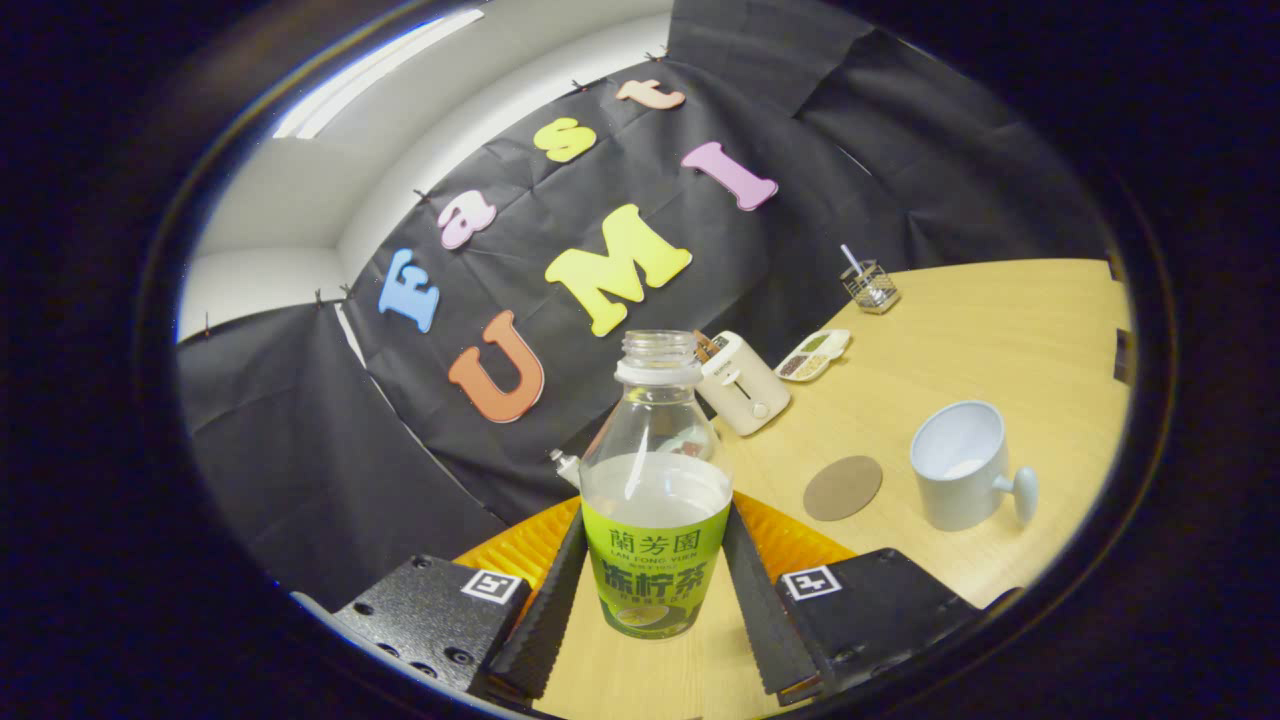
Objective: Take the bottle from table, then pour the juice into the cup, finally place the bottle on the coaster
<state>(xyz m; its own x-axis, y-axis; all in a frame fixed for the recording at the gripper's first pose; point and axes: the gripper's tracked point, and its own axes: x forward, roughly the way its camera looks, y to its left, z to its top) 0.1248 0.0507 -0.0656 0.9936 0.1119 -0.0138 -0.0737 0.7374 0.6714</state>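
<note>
- Bottle [655, 490] between the jaws, uncapped, clear, green label round its lower half, pale liquid up to about the label's top edge.
- Gripper [655, 590]: jaws part open, closed in on the bottle from both sides; each finger [548, 600] lies against the label, so it looks held on both sides. Bottle's base shows above bare worktop [1000, 330]; cannot tell if it is touching the wood or lifted.
- View is tilted, so bottle and worktop lean together; bottle runs straight along the fingers.
- Cup [962, 465]: pale mug, mouth facing the camera, handle on the far-right side, on the worktop beyond the right finger. Something pale at its bottom, cannot tell what.
- Coaster [843, 487]: round, brown, flat, just beside the cup, between cup and bottle, nothing on it.
- Toaster [742, 382]: cream, behind the bottle near the black cloth wall.
- Divided dish [814, 354] with small fillings, just past the toaster.
- Wire holder [869, 285] with a stick in it, further back by the wall.
- Small white object [563, 465] peeks out behind the bottle's left side, too hidden to name.
</note>
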